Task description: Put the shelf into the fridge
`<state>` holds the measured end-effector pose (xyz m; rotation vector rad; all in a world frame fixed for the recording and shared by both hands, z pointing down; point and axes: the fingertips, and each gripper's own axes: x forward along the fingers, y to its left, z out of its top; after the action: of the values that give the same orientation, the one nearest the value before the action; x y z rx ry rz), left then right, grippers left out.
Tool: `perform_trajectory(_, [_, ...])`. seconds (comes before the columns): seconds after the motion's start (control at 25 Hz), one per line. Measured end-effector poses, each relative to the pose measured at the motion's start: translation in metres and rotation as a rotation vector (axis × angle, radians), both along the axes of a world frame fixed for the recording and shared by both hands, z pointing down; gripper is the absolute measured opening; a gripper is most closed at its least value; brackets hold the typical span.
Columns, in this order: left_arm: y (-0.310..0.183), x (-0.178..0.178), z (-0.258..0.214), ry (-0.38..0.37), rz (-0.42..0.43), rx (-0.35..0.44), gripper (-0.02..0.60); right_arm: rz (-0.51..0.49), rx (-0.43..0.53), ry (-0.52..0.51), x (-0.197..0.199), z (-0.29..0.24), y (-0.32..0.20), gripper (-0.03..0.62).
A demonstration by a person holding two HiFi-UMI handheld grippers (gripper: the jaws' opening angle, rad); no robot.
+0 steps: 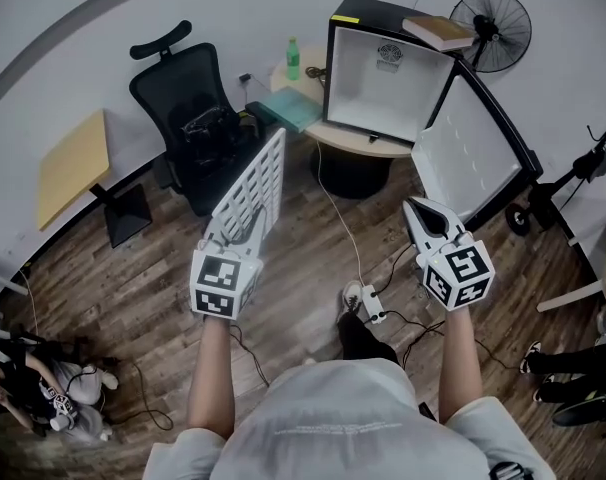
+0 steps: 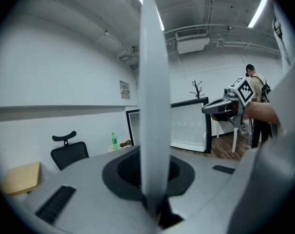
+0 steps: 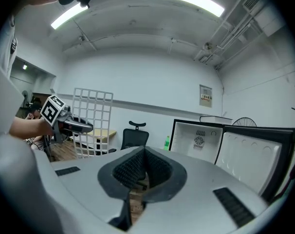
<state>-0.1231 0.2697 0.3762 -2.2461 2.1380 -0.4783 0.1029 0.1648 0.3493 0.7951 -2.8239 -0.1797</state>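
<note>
We clamp one edge of the wire shelf [image 1: 253,188] in our left gripper [image 1: 233,236], upright and well short of the open fridge [image 1: 381,80]; our right gripper [image 1: 423,216] is closed, empty. Held one-sided (a long lever), the shelf may pivot and clip the fridge frame.

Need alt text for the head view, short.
Seen from above, the left hand-held gripper holds a white wire shelf upright on edge; the right hand-held gripper is shut and empty. Ahead, a small fridge stands with its door open.
</note>
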Motion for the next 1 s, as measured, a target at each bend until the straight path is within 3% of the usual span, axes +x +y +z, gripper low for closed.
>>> perform_trajectory(0.2, [-0.046, -0.008, 0.003, -0.012, -0.003, -0.012, 0.037, -0.007, 0.016, -0.008, -0.008, 0.005, -0.046, 0.014])
perform_trajectory(0.6, [-0.198, -0.015, 0.012, -0.050, -0.004, -0.065, 0.037, -0.022, -0.019, -0.025, -0.025, 0.018, -0.206, 0.014])
perform_trajectory(0.84, [-0.283, -0.016, 0.004, 0.010, -0.019, -0.057, 0.037, -0.030, -0.023, 0.000, -0.032, 0.021, -0.289, 0.014])
perform_trajectory(1.0, [-0.321, -0.013, 0.010, 0.115, -0.011, -0.063, 0.038, -0.034, -0.046, 0.011, -0.036, 0.032, -0.323, 0.014])
